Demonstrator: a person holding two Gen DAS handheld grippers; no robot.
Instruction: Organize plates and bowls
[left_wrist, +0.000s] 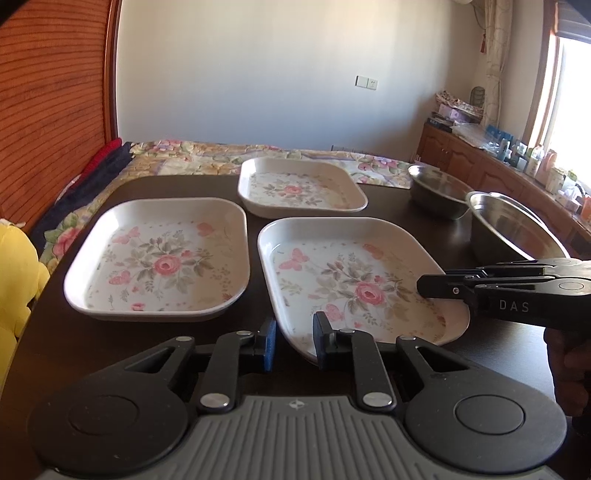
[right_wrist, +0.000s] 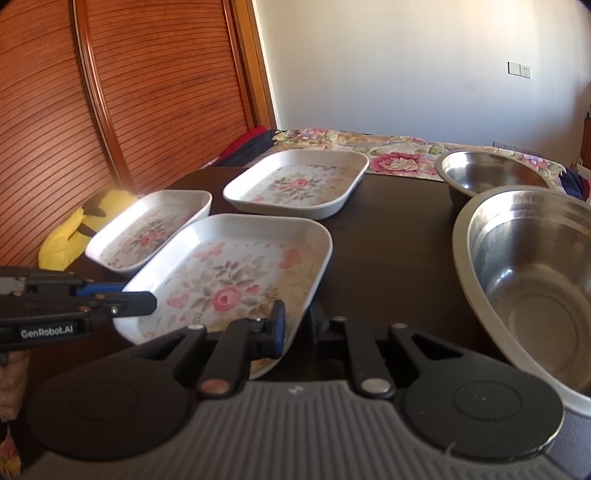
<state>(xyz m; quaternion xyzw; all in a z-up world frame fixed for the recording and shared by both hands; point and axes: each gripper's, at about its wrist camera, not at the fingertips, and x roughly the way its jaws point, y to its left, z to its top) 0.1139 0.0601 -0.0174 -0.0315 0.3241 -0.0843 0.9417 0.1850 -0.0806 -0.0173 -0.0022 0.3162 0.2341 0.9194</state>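
Dark brown counter (left_wrist: 155, 339), glossy, sun glare on it. Beyond its far edge a bed with a floral bedspread (left_wrist: 207, 157); ribbed wooden panel (right_wrist: 155, 96) to the left, white wall with a switch plate (left_wrist: 366, 82) ahead, wooden cabinets (left_wrist: 480, 166) under a window on the right.

Left tool (left_wrist: 293, 341): fingers slightly spread, straddling the near corner rim of the nearest floral plate (left_wrist: 354, 280); left pad (left_wrist: 269, 345) outside the rim, right pad over the plate's inside. Can't tell if the pads touch the rim.

Right tool (right_wrist: 297, 326): also slightly spread, left pad (right_wrist: 277, 328) over the plate's inside at its near right corner, right finger outside and mostly hidden behind the rim. Contact unclear.

Nearest plate is rounded-rectangular, long axis running away from both tools, angled a bit left-to-right in the left wrist view. Second floral plate (left_wrist: 159, 258) sits just left of the left tool's line, close beside the first, not touching. Third floral plate (left_wrist: 301, 186) lies straight ahead, farther out.

Two steel bowls right of the right tool: large bowl (right_wrist: 532, 280) close, smaller bowl (right_wrist: 487, 173) beyond it. Both upright.

Yellow plush toy (right_wrist: 79, 230) off the counter's left edge.
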